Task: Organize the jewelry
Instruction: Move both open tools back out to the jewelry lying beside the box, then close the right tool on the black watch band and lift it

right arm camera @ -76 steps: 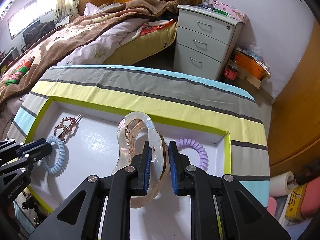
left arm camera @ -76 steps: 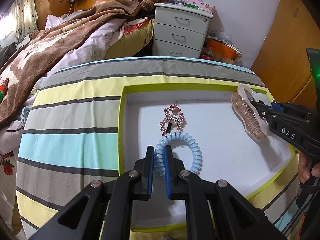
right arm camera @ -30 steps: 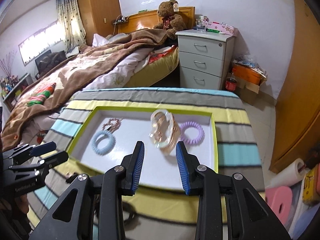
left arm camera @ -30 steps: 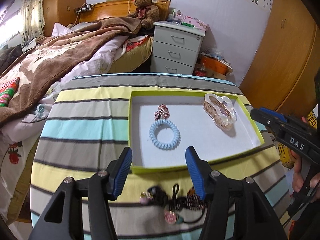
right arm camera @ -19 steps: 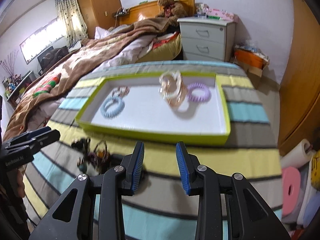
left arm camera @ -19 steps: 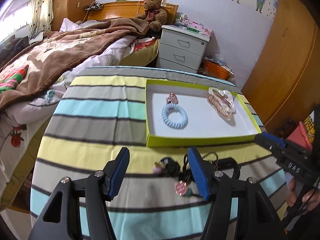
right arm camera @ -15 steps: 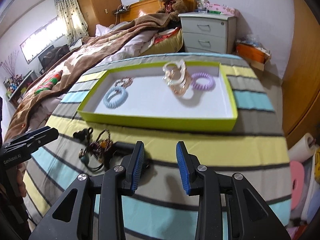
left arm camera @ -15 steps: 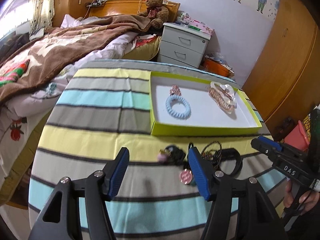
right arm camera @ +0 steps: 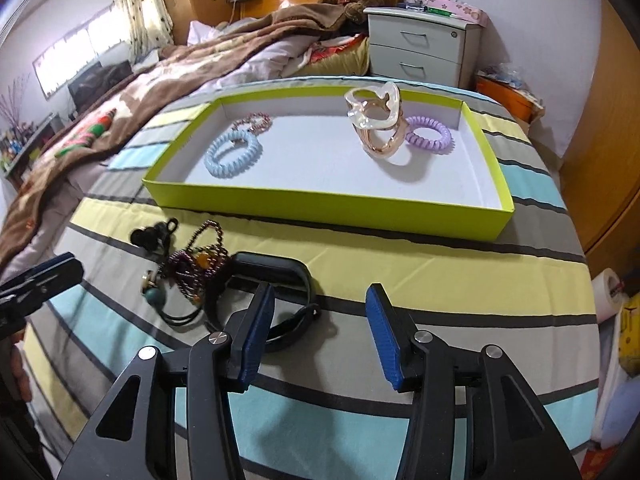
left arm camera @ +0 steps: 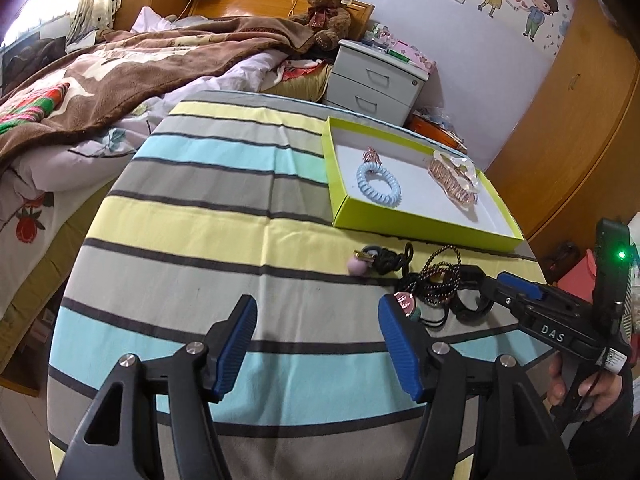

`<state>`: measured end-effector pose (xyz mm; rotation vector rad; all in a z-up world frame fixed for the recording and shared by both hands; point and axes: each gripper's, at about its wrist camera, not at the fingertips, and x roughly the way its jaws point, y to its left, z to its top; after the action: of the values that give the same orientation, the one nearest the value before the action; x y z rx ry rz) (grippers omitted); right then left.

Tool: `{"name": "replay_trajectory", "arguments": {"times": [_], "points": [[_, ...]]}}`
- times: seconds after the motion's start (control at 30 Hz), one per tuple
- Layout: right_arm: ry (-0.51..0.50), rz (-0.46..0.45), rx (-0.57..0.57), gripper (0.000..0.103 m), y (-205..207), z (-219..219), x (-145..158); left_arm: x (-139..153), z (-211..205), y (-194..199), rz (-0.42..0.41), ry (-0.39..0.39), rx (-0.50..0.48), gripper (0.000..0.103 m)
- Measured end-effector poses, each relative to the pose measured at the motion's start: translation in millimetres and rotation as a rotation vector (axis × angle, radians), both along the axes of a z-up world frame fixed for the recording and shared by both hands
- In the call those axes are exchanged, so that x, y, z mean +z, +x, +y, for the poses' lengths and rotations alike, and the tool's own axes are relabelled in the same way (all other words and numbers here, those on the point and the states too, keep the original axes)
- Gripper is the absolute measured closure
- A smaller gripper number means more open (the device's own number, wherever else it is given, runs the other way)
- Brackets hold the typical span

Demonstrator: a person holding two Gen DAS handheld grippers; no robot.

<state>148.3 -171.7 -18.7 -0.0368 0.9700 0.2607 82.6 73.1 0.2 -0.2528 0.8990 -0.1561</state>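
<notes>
A lime-green tray (right arm camera: pixel 320 206) (left arm camera: pixel 404 229) with a white floor holds a blue coil hair tie (right arm camera: pixel 233 153) (left arm camera: pixel 378 187), a pink beaded clip (right arm camera: pixel 253 122), a clear-and-gold claw clip (right arm camera: pixel 376 120) (left arm camera: pixel 454 182) and a purple coil tie (right arm camera: pixel 429 134). In front of the tray lies a loose pile: a black band (right arm camera: pixel 276 268), a beaded bracelet (right arm camera: pixel 198 260) (left arm camera: pixel 440 276), black hair ties with a pink pompom (left arm camera: pixel 356 266). My left gripper (left arm camera: pixel 316 344) is open and empty, left of the pile. My right gripper (right arm camera: pixel 320 336) is open and empty, just above the black band.
The table has a striped cloth (left arm camera: pixel 224 216). A bed with a brown blanket (left arm camera: pixel 120 76) lies behind on the left. A grey nightstand (right arm camera: pixel 424 46) stands beyond the table, wooden wardrobes (left arm camera: pixel 576 120) on the right.
Both grippers let go of the blue coil tie and the claw clip in the tray, opened, and drew back toward the near side of the table over the loose pile.
</notes>
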Motion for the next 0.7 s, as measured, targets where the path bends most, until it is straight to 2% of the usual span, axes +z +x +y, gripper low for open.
{"name": "replay_trajectory", "arguments": {"times": [0.3,0.47,0.7], "points": [[-0.036,-0.002,0.002,0.055,1,6,-3,-7,1,0,0.019,-0.013,-0.013,0.038],[-0.026,-0.002,0.028,0.075,-1,11,-2,-10,-1,1,0.030,-0.017,-0.018,0.038],[-0.002,-0.005,0.020,0.086,-3,5,0,-10,-7,2,0.040,-0.014,-0.032,0.038]]}}
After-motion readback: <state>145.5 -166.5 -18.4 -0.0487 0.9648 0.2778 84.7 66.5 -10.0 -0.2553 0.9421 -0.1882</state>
